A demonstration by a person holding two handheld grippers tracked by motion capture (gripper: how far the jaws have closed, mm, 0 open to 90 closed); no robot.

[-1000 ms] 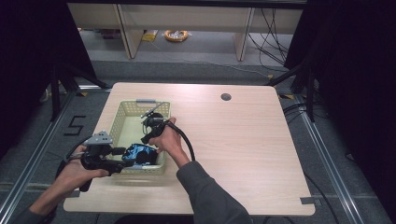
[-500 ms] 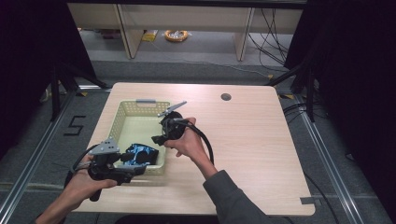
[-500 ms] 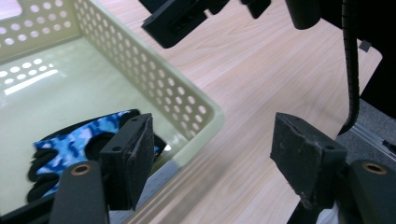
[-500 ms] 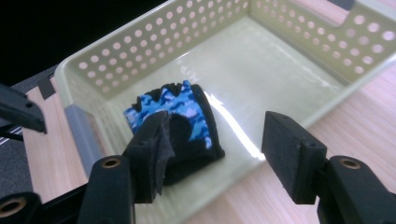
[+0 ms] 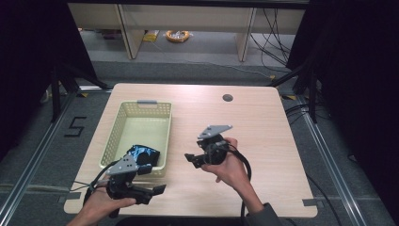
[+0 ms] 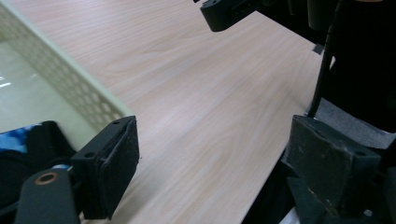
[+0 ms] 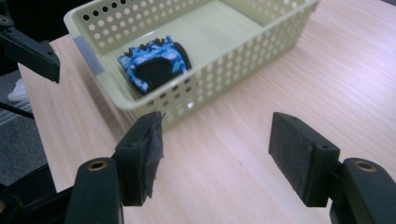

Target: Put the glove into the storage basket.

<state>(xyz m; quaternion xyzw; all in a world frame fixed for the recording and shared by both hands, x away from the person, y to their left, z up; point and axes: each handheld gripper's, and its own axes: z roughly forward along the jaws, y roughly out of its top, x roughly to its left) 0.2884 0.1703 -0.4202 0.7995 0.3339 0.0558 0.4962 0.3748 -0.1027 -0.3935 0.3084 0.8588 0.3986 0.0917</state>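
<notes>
A pale yellow perforated basket [image 5: 136, 123] stands on the left half of the wooden table. A blue and black glove [image 5: 142, 153] lies at its near end, also seen as the glove [image 7: 156, 63] inside the basket [image 7: 233, 51]. My left gripper [image 5: 153, 181] is at the table's near edge, just in front of the basket, open with nothing in it. In the left gripper view the left gripper [image 6: 219, 163] frames bare wood beside the basket wall [image 6: 70, 81]. My right gripper [image 5: 192, 160] hovers right of the basket, open and empty, and the right gripper [image 7: 219, 156] faces the basket.
A round cable hole [image 5: 227, 98] sits near the table's far edge. The table's right half [image 5: 273, 141] is bare wood. Shelving and cables stand on the floor beyond the table. The right gripper's jaw [image 6: 224, 11] shows at the top of the left gripper view.
Both grippers have left the basket: the right one moved right and nearer over the table, the left one drew back to the near edge. The glove stays in the basket.
</notes>
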